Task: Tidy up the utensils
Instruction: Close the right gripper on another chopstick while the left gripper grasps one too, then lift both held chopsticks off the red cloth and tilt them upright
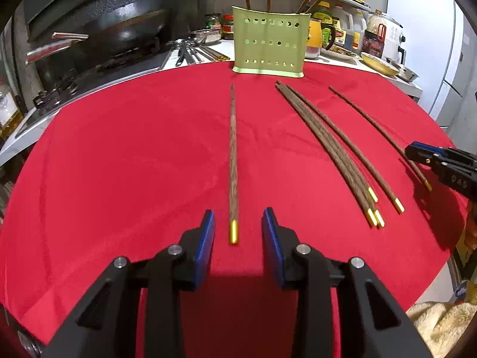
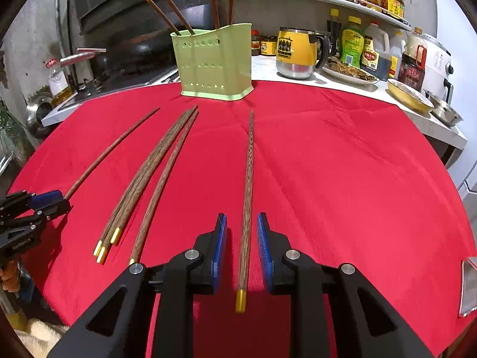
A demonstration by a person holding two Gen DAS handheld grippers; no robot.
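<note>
Kitchen counters, a dark wok [image 1: 119,29] and shelves of sauce bottles [image 2: 372,50] ringed a table under a red cloth [image 1: 134,149]; on it, at twelve o'clock from both cameras, stood a pale green perforated plastic chopstick holder [image 1: 269,44] with four dark chopsticks already upright inside. Six more brown wooden chopsticks with brass-coloured caps lay on the cloth, long axes running roughly from six to twelve o'clock, capped ends nearest the person. The left gripper [image 1: 238,226] held its blue pads apart and touching nothing; the leftmost single chopstick [image 1: 233,161] lay dead ahead on the line between them, its cap just beyond the tips. The right gripper [image 2: 242,229] also stood with its jaws apart; the rightmost single chopstick [image 2: 247,197] ran straight through the gap, clear of both pads, its cap reaching back under the fingers toward six o'clock. Between the two lay a tight bundle of three chopsticks [image 1: 331,152] and a lone fourth chopstick [image 1: 351,146] just beside it at three o'clock. Each hand thus had one stick aligned with its pointing direction; by my judgement the right sat better placed to close, the left needing to advance a little toward twelve o'clock first. Slender and smooth, the sticks would likely pivot if pinched far off centre.
</note>
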